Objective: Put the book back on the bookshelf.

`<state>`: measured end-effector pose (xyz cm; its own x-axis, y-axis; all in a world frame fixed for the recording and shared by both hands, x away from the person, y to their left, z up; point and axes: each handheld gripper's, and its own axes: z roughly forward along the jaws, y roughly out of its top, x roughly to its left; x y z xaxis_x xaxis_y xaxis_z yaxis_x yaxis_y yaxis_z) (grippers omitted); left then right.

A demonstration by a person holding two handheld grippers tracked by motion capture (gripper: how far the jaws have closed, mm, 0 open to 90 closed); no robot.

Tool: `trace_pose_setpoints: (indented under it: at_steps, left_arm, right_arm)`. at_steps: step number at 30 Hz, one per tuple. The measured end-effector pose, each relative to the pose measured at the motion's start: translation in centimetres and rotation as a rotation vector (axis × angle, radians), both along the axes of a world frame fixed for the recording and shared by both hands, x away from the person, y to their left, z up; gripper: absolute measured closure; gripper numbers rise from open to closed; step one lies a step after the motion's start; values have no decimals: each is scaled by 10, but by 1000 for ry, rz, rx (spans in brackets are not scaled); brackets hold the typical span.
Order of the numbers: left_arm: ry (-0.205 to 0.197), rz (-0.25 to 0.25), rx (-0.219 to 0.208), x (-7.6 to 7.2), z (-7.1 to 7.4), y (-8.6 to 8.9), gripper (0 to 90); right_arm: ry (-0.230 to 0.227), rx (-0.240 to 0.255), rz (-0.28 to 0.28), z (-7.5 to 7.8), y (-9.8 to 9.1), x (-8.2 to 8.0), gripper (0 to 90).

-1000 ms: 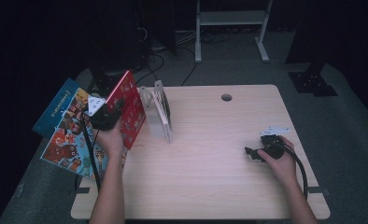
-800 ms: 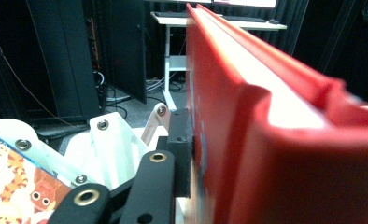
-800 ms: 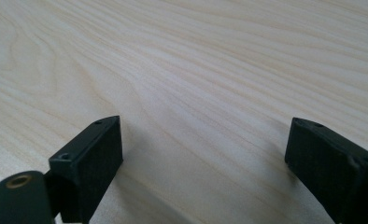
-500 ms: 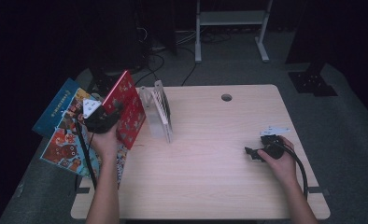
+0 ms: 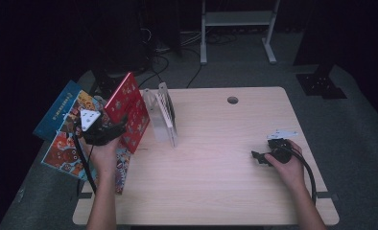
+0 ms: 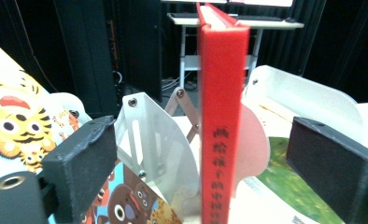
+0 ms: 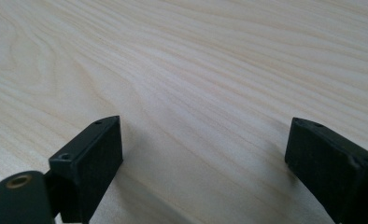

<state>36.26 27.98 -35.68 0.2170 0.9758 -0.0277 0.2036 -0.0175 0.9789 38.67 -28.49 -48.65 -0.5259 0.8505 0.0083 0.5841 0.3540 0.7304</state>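
red book [image 5: 129,111] | hardcover, dark characters down its spine | standing upright, tilted left | in the white rack [image 5: 162,115] | desk's far left corner [image 5: 254,96]

The left gripper [image 5: 116,130], raised off the table [image 5: 216,191] near its left edge, has just been opening; its black jaws stand wide, touching nothing. The right gripper [image 5: 257,156] rests low by the right edge, jaws wide apart, forearms reaching from the near edge.

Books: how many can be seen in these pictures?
3. A red book stands in the white rack; a blue book and a cartoon book lie at the table's left edge. More may hide underneath.
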Motion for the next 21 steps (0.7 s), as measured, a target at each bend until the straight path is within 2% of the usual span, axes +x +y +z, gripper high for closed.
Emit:
trace_pose_setpoints:
  at_steps: [1, 6, 21]
  left_arm:
    - [5, 0, 3, -2, 1, 0, 29]
    - [7, -15, 14, -13, 5, -2, 0]
    - [19, -58, -12, -53, 4, -8, 0]
  right_arm:
    - [1, 0, -1, 0, 0, 0, 101]
    - [0, 0, 0, 0, 0, 0, 102]
    - [0, 0, 0, 0, 0, 0, 101]
